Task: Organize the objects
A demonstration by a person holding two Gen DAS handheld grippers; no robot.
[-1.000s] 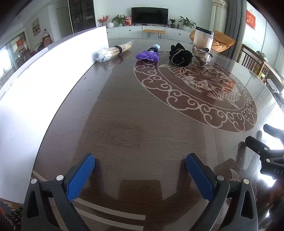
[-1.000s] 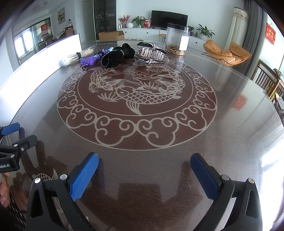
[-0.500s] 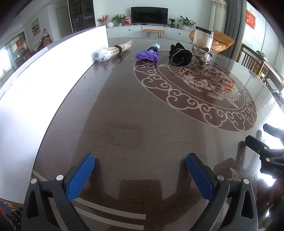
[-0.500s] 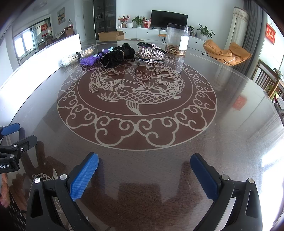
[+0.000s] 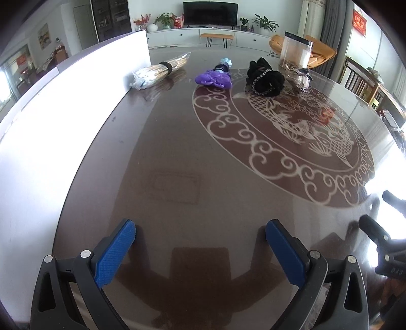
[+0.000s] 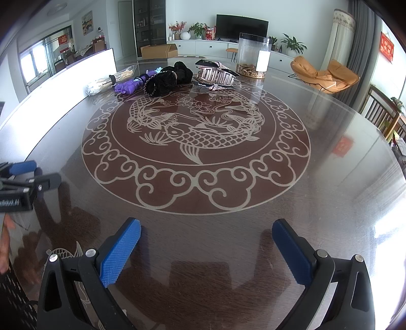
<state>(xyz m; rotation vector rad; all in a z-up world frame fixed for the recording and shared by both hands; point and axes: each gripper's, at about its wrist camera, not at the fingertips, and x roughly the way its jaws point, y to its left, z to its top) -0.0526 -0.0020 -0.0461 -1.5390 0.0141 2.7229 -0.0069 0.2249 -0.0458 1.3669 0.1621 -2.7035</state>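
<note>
Two hand-held grippers hover low over the near edge of a glossy dark round table (image 6: 330, 177) inlaid with a pale carp-and-cloud medallion (image 6: 195, 137). The left gripper (image 5: 200, 251) and the right gripper (image 6: 206, 251) each hold their blue-padded fingers spread wide, with nothing between them. The things to be organized lie in a loose row at the far side of the table, well apart from both grippers: a wrapped bundle of thin wooden sticks (image 5: 159, 71) beside a white upright panel (image 5: 63, 106), a purple toy-like object (image 5: 214, 79), a black scrunchie (image 5: 265, 80) just beside it, and a large claw hair clip (image 6: 215, 75) resting on patterned fabric. A clear cylindrical container (image 6: 252, 58) stands behind the clip. No object lies on the table between the grippers and the row. In the right wrist view the left gripper shows at the frame's left edge, with part of a hand (image 6: 5, 248) below it. An orange lounge chair (image 6: 327, 75) and a television (image 6: 242, 24) sit in the room beyond.
</note>
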